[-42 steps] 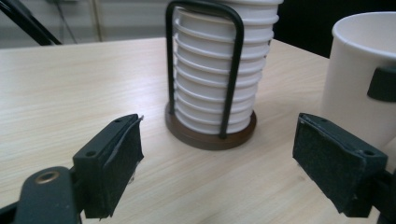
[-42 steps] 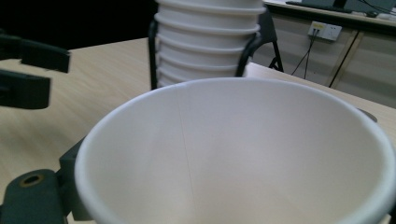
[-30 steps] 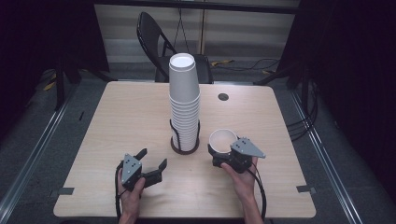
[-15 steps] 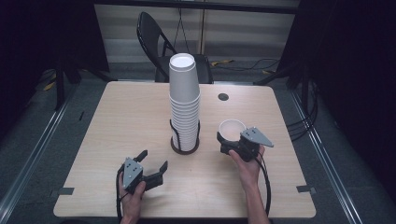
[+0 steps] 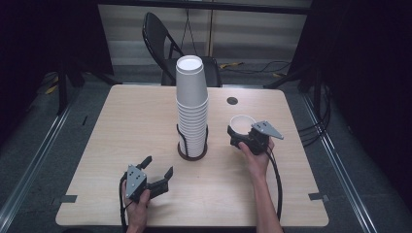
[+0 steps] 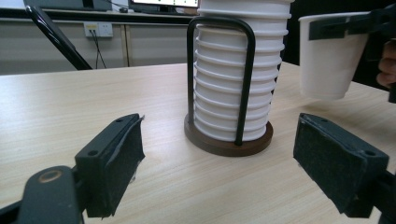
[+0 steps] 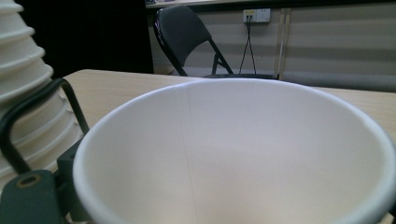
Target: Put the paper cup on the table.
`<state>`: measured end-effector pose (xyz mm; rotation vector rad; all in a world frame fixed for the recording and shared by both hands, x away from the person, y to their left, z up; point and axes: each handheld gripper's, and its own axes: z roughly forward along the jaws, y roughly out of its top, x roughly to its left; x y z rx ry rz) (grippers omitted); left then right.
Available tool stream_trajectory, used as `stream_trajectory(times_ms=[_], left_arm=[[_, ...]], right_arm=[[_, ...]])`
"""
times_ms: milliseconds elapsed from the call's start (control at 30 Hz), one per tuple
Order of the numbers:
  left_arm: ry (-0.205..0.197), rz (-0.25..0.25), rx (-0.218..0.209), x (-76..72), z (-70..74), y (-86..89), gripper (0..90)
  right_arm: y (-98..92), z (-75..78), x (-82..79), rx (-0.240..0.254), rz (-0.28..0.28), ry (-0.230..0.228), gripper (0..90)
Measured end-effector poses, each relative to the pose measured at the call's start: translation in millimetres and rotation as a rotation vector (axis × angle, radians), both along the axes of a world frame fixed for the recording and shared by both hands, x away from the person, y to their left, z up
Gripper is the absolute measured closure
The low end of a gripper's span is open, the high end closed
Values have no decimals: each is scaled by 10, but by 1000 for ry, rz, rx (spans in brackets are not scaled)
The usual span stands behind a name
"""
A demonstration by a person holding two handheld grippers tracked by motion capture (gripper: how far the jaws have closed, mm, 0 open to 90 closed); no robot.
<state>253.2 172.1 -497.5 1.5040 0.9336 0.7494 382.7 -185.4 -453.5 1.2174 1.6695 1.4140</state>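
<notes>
A tall stack of white paper cups (image 5: 191, 104) stands in a black wire holder on a round dark base (image 5: 192, 151) at the table's middle. My right gripper (image 5: 241, 133) is shut on a single white cup (image 5: 242, 123), held upright a little above the table to the right of the stack. That cup (image 7: 233, 154) has its mouth wide toward the right gripper view, and in the left gripper view it (image 6: 329, 56) hangs at the upper right. My left gripper (image 5: 158, 174) rests open near the front left, its pads (image 6: 119, 158) apart and aimed at the stack (image 6: 238, 74).
A light wooden table (image 5: 121, 126) has a small round dark hole (image 5: 232, 101) at its back right. A black folding chair (image 5: 160, 36) stands behind the far edge. Cables trail from both grippers toward the front edge.
My right gripper has carried the cup away from me and slightly right, lifting it. The left gripper has stayed in place, open.
</notes>
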Motion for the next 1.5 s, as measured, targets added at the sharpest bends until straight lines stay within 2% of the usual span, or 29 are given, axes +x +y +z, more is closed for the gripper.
stream_trajectory(times_ms=[233, 367, 500, 700, 933, 1000, 1100, 1500], left_arm=[[-6, 3, -11, -10, -3, 3, 156], [-14, 10, 1, -12, -2, 1, 155], [-9, 13, -7, -11, -3, 1, 154], [-10, 35, -9, -16, -4, -4, 154], [-12, 38, -5, -19, -4, -8, 157], [-14, 32, 2, -16, -3, -10, 158], [-12, 26, 4, -17, -3, -15, 159], [-10, 29, 7, -18, -2, -24, 160]], right_arm=[[38, -90, 160, 13, 9, 15, 96], [59, -160, 236, 23, 10, 28, 95], [89, -214, 269, 21, 14, 37, 94], [112, -241, 219, 17, 27, 25, 91], [92, -269, 179, -29, 28, 49, 95], [82, -291, 180, -14, 32, 52, 94], [77, -293, 177, -17, 35, 50, 94], [54, -344, 171, -57, 21, 127, 121]])
